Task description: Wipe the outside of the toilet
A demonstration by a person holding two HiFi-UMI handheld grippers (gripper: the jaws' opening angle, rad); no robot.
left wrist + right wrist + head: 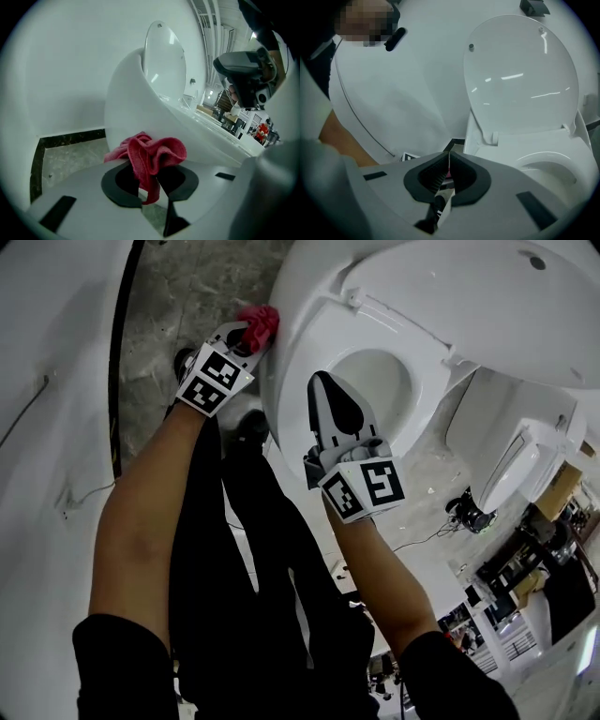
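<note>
At the toilet's (302, 296) outer side, the left gripper (246, 334) clamps a red cloth (262, 322), bunched beyond its jaw tips against the porcelain; further right, the right gripper (321, 382) hovers over the bowl's front rim, jaws pressed together, empty.

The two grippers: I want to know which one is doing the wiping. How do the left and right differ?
The left gripper is shut on a red cloth, while the right gripper is shut on nothing. The left sits low at the outer side of the toilet; the right hangs higher, over the front rim of the bowl. Both have their jaws together and point toward the toilet.
</note>
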